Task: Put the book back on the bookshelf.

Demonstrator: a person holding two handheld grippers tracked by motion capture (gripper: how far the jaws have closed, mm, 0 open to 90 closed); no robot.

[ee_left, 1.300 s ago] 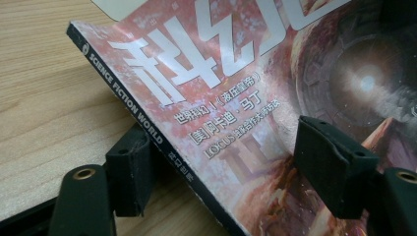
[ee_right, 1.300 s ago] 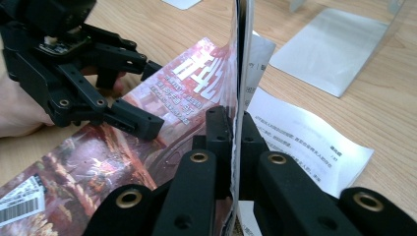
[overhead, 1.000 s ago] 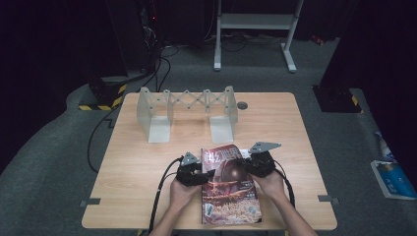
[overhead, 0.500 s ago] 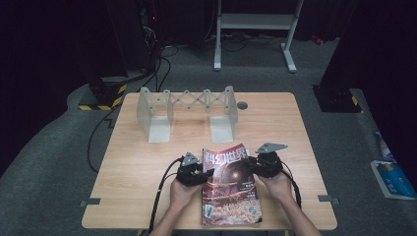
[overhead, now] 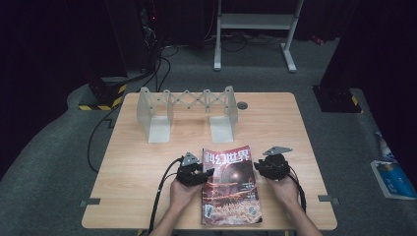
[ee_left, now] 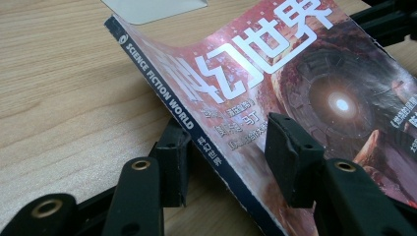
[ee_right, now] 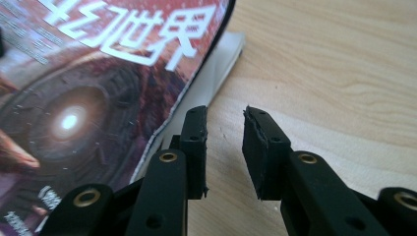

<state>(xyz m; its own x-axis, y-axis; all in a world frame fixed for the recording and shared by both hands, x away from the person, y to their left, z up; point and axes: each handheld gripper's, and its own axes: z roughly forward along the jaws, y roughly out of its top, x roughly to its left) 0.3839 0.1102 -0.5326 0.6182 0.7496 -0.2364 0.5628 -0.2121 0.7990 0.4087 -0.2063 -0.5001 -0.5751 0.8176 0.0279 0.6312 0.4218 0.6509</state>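
Magazine (overhead: 230, 186) lies at the table's (overhead: 128, 162) near edge, spine side lifted. Left gripper (overhead: 202, 176) straddles that spine, one pad under it and one on the cover, pinching it. Right gripper (overhead: 260, 168), just off the right edge, has just been opening, jaws parted with nothing between. Far back stands a grey folding rack (overhead: 187, 110).

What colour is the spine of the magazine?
Dark blue with white lettering, on the reddish science-fiction magazine; the left gripper view shows it best.
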